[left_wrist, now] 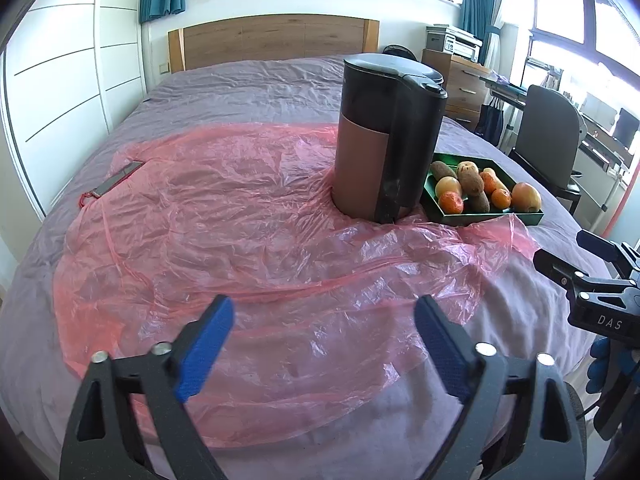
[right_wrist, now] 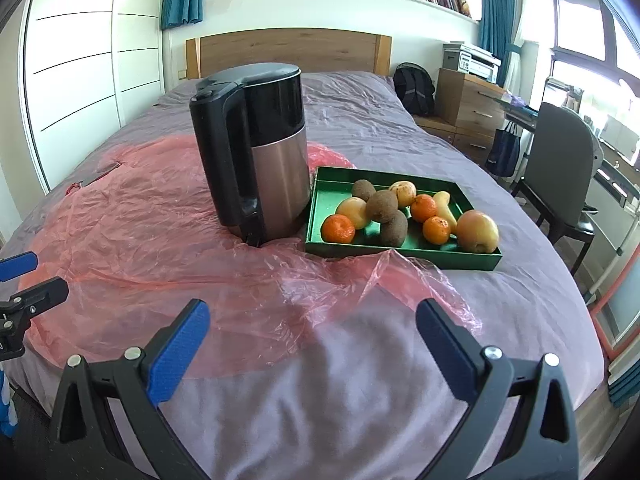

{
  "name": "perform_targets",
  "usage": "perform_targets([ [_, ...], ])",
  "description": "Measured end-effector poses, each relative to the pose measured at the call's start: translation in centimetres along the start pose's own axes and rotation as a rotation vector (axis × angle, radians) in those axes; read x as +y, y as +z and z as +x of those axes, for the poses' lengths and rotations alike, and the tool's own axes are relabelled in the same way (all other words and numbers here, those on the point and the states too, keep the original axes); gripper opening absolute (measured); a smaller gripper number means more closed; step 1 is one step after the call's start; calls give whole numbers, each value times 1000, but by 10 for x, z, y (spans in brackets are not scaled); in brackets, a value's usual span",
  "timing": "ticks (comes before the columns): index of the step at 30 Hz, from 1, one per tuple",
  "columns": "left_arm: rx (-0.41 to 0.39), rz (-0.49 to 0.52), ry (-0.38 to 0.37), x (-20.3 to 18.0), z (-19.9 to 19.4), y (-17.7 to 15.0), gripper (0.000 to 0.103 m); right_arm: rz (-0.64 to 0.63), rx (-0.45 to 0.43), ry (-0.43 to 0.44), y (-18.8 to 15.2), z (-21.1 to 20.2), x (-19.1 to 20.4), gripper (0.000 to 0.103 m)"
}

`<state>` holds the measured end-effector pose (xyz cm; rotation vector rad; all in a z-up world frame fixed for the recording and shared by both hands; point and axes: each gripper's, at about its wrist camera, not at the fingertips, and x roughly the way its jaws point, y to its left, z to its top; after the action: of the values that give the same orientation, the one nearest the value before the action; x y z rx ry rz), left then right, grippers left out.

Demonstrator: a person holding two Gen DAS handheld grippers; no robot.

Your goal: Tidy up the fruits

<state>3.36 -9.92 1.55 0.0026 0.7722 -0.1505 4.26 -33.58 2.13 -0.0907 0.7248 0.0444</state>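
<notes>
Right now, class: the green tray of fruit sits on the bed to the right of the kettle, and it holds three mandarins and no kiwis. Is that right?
Not quite. The green tray does sit right of the kettle and holds three mandarins, but it also holds kiwis. The right wrist view shows three brown kiwis among the fruit.

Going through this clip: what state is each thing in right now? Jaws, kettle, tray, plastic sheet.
left gripper: jaws open, empty
right gripper: jaws open, empty
kettle: upright, lid shut
green tray: holds all the fruit
pink plastic sheet: spread out, crumpled, under the kettle
</notes>
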Motion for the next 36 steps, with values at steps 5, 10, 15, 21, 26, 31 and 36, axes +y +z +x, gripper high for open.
perform_targets([
  [5,12,-21,2,1,2,0,102,11,0,-6,0,0,-6,103],
  [10,31,-26,5,1,5,-2,102,18,1,-7,-2,1,-9,103],
  [15,19,-18,10,-1,4,-2,102,28,-2,-10,-3,0,-13,103],
  [21,-7,-6,13,-4,0,-1,102,39,-8,-13,-4,-1,-18,103],
  [26,-8,-9,11,-5,0,0,102,39,-11,-11,-4,-1,-19,103],
  [31,-10,-7,12,-5,0,1,102,41,-12,-10,-3,0,-21,103],
  [36,-14,-6,10,-6,-2,3,102,42,-14,-12,-3,-1,-22,103],
])
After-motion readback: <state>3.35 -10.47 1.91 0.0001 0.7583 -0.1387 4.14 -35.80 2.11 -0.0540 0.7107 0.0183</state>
